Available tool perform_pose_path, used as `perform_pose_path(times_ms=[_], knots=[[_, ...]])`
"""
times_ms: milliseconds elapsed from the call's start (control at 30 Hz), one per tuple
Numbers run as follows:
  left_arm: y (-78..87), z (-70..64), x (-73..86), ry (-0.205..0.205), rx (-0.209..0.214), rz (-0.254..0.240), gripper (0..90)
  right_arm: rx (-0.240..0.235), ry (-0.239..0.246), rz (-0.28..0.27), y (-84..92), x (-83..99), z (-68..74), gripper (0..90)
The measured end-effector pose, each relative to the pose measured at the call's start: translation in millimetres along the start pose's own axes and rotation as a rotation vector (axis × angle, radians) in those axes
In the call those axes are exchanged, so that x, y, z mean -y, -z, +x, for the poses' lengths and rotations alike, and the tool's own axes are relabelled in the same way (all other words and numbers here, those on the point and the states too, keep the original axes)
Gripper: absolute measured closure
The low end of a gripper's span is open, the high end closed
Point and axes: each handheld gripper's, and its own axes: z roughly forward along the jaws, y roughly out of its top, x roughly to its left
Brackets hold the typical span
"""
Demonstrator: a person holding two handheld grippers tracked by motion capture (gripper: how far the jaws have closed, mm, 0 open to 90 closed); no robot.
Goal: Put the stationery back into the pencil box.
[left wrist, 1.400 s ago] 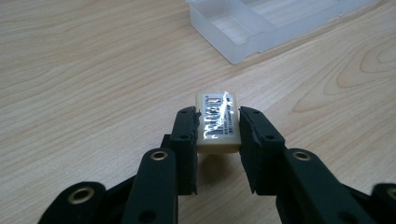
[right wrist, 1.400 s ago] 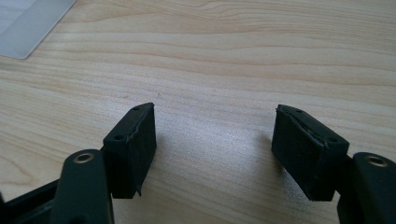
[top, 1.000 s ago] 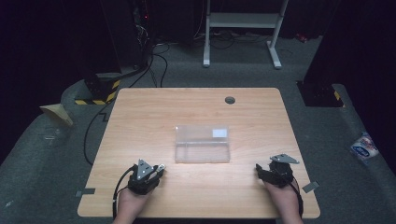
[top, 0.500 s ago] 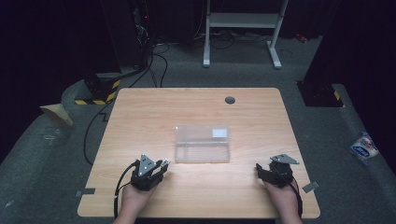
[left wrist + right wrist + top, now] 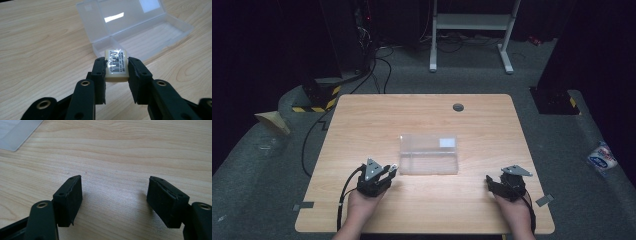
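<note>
While the eraser point(image 5: 115, 65) sat pinched between the two black jaws of the left gripper point(image 5: 116, 68), its barcode label faced up and its cream body was clamped on both sides. It hung just short of the near corner of the clear plastic case point(image 5: 140, 35), which lay open on the wooden table point(image 5: 377, 120) with its lid folded back flat. From above, the left gripper point(image 5: 391, 170) pointed toward the case's near left corner, almost at its edge, with the person's left hand point(image 5: 362, 202) wrapped around the body from below and the forearm running in from the near side of the table. Well off to the right of the case, the right gripper point(image 5: 488, 182) rested low over bare wood in the right hand point(image 5: 512, 207), aimed leftward toward the case. Its jaws stood wide apart with nothing between them but table grain.
</note>
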Motion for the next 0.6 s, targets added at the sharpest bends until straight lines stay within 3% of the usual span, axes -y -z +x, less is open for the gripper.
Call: perform_pose_path(times_ms=[233, 600], knots=[[-6.6, -2.1, -8.4, -0.008, -0.011, -0.005, 68.0, 0.003, -0.001, -0.002, 0.1, 0.3, 0.4, 28.6], [-20.5, -2.6, -9.8, 0.018, -0.014, 0.000, 68.1, 0.003, -0.001, -0.002, 0.1, 0.3, 0.4, 28.7]])
